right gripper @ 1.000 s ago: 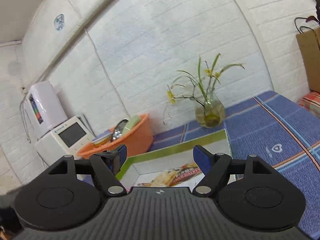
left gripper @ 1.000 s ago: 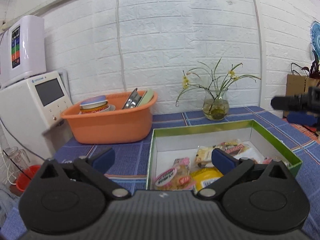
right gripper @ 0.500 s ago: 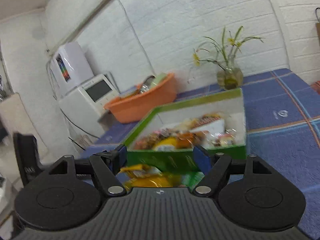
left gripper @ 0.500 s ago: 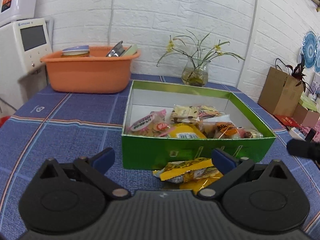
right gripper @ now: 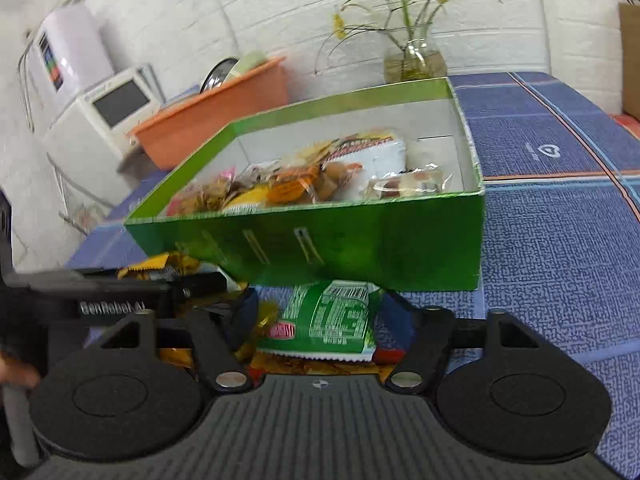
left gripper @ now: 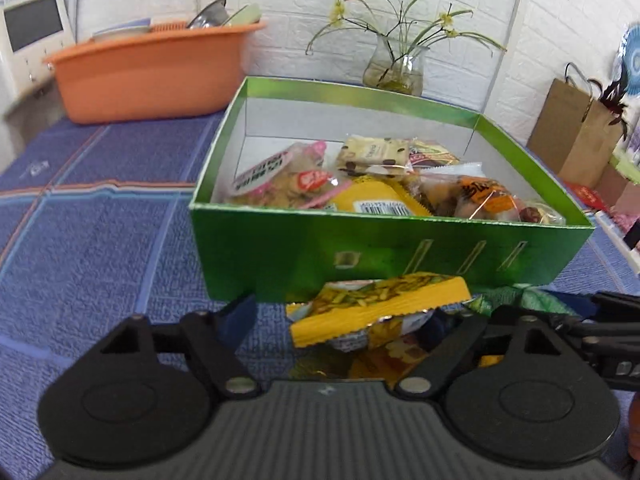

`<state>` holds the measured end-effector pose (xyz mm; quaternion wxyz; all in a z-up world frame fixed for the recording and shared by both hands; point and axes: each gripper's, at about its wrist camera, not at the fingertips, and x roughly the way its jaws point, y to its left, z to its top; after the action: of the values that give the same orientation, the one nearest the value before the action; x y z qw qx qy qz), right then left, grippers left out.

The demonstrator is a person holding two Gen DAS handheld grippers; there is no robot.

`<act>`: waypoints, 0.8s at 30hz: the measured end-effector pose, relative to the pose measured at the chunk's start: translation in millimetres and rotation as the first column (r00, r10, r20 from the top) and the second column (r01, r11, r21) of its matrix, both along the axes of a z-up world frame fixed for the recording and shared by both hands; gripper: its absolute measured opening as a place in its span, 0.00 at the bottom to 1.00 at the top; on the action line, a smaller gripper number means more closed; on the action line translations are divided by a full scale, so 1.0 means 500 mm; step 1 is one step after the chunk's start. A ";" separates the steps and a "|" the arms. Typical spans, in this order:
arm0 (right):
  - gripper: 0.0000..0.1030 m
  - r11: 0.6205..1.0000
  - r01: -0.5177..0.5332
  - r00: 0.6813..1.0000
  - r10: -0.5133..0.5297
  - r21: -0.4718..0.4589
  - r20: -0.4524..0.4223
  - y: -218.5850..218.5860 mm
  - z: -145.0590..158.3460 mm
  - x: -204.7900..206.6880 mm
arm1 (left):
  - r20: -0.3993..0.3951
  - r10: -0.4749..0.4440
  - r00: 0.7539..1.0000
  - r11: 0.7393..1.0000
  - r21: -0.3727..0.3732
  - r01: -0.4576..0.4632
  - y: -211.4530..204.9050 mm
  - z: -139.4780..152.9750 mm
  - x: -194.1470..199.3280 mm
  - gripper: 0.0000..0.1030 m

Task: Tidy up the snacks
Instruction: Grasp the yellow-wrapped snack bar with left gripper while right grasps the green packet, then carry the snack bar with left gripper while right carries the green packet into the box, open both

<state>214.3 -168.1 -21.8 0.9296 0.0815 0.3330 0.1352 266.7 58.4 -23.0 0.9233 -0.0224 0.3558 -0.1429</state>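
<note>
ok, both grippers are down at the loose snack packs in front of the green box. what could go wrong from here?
1. The left gripper and right gripper sit close together; the left one's arm crosses the right wrist view, so they may collide.
2. The yellow snack packet overlaps other wrappers, so a grab might drag several.
3. The green snack packet lies against the green cardboard box; lifting could catch its wall.

box [left gripper: 384,248]: glossy green card, matt white inside
packets [left gripper: 380,304]: shiny foil
tub [left gripper: 148,72]: smooth orange plastic
tablecloth [left gripper: 100,240]: rough blue weave
vase [left gripper: 394,66]: clear glass
</note>
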 end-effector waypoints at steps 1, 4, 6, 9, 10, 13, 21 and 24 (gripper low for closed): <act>0.75 1.000 -0.002 1.000 0.002 -0.013 0.012 0.000 0.000 -0.006 | 0.005 -0.002 1.000 1.000 0.013 0.002 0.003 0.001 -0.005 0.75; 0.73 1.000 -0.004 1.000 0.004 -0.019 0.022 -0.009 0.002 -0.029 | 0.009 -0.025 1.000 1.000 -0.005 0.025 0.021 0.003 -0.029 0.64; 0.72 1.000 -0.011 1.000 0.011 -0.002 0.029 -0.019 0.004 -0.048 | 0.010 -0.017 1.000 1.000 -0.007 0.018 0.039 0.004 -0.051 0.62; 0.72 0.999 -0.026 0.999 0.025 0.030 0.047 -0.033 0.007 -0.079 | 0.031 0.003 1.000 1.000 -0.003 -0.003 0.068 0.005 -0.097 0.61; 0.72 0.999 -0.029 0.998 0.027 0.035 0.061 -0.032 0.009 -0.092 | 0.038 0.008 0.999 1.000 0.001 -0.008 0.077 0.005 -0.114 0.60; 0.72 0.998 -0.037 0.991 0.031 0.041 0.133 -0.032 0.023 -0.125 | 0.074 0.025 0.997 0.999 0.018 -0.026 0.096 0.008 -0.160 0.59; 0.72 0.993 -0.090 0.961 0.068 0.070 0.268 -0.016 0.060 -0.180 | 0.143 0.094 0.985 0.996 -0.013 -0.093 0.146 0.021 -0.267 0.59; 0.72 0.990 -0.122 0.951 0.096 0.072 0.293 -0.002 0.069 -0.206 | 0.138 0.112 0.984 0.993 -0.058 -0.105 0.166 0.030 -0.289 0.59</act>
<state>111.4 -169.0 12.6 0.9548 0.0839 0.1911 0.2116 122.0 141.5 -7.8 0.9517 -0.0551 0.2841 -0.1027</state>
